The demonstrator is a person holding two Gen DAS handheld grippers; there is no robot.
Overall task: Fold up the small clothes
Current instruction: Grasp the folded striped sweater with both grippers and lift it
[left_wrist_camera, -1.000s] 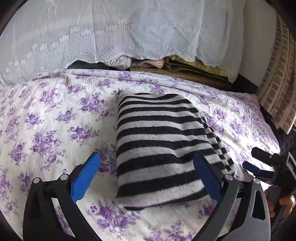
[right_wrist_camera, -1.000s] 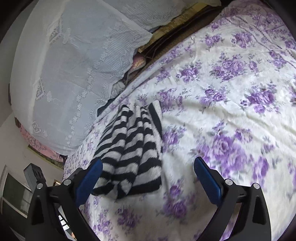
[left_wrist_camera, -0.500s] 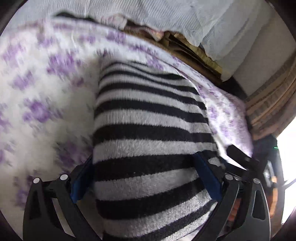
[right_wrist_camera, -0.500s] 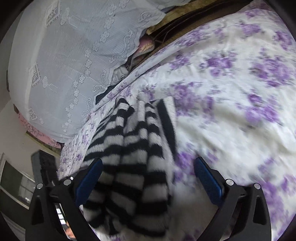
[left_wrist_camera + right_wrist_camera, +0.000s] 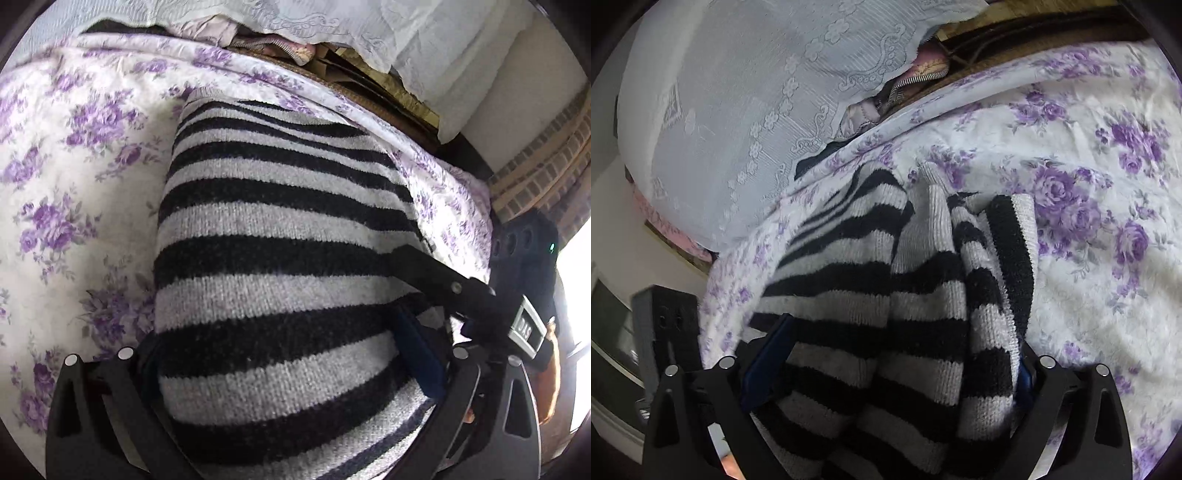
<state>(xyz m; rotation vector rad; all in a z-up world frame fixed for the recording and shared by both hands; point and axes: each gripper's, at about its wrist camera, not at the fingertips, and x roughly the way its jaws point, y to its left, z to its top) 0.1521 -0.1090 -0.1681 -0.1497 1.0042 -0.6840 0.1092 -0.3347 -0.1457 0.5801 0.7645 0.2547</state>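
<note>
Left wrist view: folded black-and-grey striped knitted garment (image 5: pixel 280 258) lies on the bed, on a white bedsheet with purple flowers (image 5: pixel 74 184). Left gripper (image 5: pixel 288 373) straddles the near end of the bundle, fingers spread wide, one on each flank; the blue pads look close against the knit, but whether they press I cannot tell. Right gripper's black arm shows at the right edge, reaching the bundle's side.

Right wrist view: right gripper (image 5: pixel 886 369) straddles the layered edge of the same garment, fingers wide and just beginning to close, cloth between them, no firm pinch visible yet.

Risks, as I judge them:
- Bundle is thick and soft. A grip catching only the outer layers would let the inner folds slip and the stack open out.
- Both grippers crowd the same end. Fingers could foul one another, or pull unevenly and skew the fold.
- Low fingers could snag the bedsheet along with the knit and drag it up.

View differences:
- Left wrist view gives the smooth top face and full length of the bundle, plus a hand at the far right.
- Right wrist view alone shows the stacked fold edges and loose ribbed hem, the white lace curtain (image 5: pixel 757 92) behind, and the left device at lower left.
</note>
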